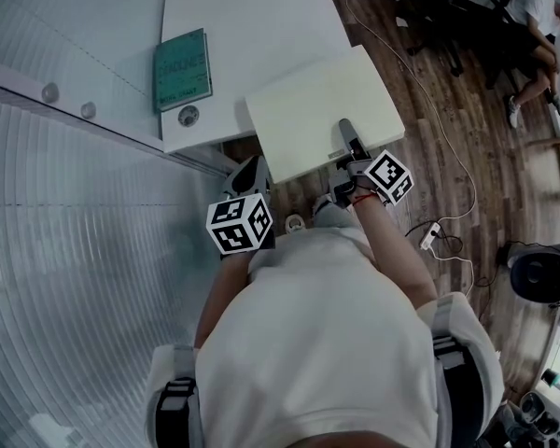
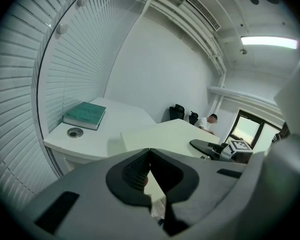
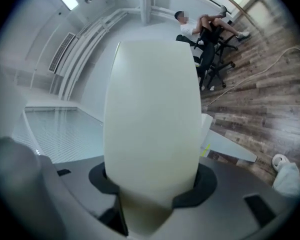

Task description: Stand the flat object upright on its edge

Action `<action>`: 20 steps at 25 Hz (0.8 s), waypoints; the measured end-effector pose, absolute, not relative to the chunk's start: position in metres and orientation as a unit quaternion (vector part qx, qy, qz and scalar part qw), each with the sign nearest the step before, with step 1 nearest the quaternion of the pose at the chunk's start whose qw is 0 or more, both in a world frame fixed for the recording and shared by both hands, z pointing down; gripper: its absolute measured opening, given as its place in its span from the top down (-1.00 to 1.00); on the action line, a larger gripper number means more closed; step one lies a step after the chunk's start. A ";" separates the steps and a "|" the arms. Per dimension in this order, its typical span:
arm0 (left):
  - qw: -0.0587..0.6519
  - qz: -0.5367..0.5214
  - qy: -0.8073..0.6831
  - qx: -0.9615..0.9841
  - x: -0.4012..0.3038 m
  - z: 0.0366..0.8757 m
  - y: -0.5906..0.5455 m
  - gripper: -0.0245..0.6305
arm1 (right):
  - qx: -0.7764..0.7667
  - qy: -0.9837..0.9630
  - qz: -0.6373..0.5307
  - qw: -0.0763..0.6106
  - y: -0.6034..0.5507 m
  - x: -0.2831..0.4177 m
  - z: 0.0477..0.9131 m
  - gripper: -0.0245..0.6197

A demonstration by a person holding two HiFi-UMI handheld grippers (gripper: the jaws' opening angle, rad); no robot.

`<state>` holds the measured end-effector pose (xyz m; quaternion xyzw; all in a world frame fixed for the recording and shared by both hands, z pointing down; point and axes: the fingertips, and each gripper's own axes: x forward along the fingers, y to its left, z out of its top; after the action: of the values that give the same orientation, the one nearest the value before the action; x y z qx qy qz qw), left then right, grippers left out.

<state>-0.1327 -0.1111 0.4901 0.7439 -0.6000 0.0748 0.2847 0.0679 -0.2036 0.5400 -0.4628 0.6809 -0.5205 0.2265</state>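
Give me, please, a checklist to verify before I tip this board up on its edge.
1. Grip of the right claw on the board: ok, the board sits between its pads.
2. Hold of the left claw: cannot tell; its jaws meet at the tips, beside the board's corner.
3. Is the board upright: not ok, it lies almost flat, partly past the desk edge.
4. Is the book out of the way: ok, apart from the board.
5. Bare desk for the edge to land: ok, free area beside the book.
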 end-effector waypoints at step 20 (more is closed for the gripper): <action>0.286 0.067 -0.613 0.734 -0.143 0.489 -0.122 0.86 | -0.532 0.807 -0.248 0.065 -0.294 0.037 0.437 0.12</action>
<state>-0.1433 -0.1221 0.4890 0.7338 -0.6128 0.0668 0.2855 0.0368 -0.2939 0.4374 -0.5315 0.8074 -0.2476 0.0653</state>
